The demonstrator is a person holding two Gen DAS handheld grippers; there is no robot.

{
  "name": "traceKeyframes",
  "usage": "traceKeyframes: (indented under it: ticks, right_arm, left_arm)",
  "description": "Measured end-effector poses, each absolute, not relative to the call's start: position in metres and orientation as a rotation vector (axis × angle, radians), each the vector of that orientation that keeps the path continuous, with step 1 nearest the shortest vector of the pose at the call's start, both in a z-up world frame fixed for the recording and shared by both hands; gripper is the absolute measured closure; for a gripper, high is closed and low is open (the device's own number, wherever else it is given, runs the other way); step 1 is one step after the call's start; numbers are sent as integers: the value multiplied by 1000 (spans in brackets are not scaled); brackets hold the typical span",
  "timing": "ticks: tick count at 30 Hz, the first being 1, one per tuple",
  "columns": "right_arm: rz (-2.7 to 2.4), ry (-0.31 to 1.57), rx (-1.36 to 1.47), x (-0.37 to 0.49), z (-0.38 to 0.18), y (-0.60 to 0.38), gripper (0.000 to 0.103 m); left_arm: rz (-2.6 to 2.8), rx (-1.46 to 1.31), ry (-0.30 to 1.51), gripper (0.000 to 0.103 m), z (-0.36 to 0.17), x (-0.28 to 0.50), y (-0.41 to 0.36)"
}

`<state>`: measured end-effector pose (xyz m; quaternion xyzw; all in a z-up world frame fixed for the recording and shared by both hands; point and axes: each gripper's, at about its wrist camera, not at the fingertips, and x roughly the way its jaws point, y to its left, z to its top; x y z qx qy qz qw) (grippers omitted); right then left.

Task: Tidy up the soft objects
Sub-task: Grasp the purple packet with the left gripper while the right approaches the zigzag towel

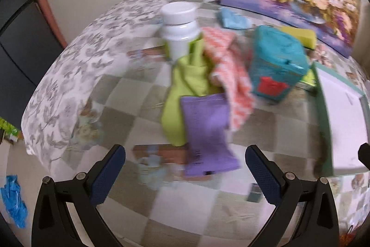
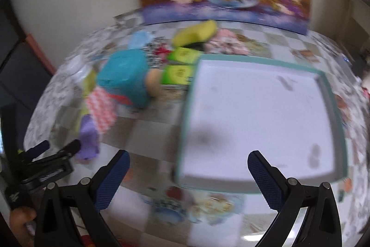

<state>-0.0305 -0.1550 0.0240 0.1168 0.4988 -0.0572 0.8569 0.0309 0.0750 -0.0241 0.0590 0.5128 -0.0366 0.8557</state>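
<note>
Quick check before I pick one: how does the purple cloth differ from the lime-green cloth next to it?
The purple cloth lies mostly flat as a long strip, nearest the open left gripper; the lime-green cloth is bunched and creased, reaching back to the white bottle. Purple overlaps green's near edge, so purple is on top there. The orange-checked cloth touches both. Both are plain-coloured and lie on the tablecloth.

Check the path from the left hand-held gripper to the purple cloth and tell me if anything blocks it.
Nothing visible blocks it. The left hand-held gripper is open, and the near end of the purple cloth lies between its fingers on the checkered tablecloth. The green cloth and white bottle sit behind it.
</note>
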Motion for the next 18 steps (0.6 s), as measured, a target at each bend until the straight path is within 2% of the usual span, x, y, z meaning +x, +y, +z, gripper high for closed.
traceKeyframes:
  ticks: [13,16,18]
  right_arm:
    - [-12,1098,226,8,4,-113,0]
    - [-5,1101,225,13,2,-109,0]
    - [-9,1101,221,15,0,-107,0]
  left_arm:
    - [-129,153,1131,1,-53,50,61]
    - [-141,137,1135,14,-57,53,61]
    - [-152,126,1148,30,-60,57,60]
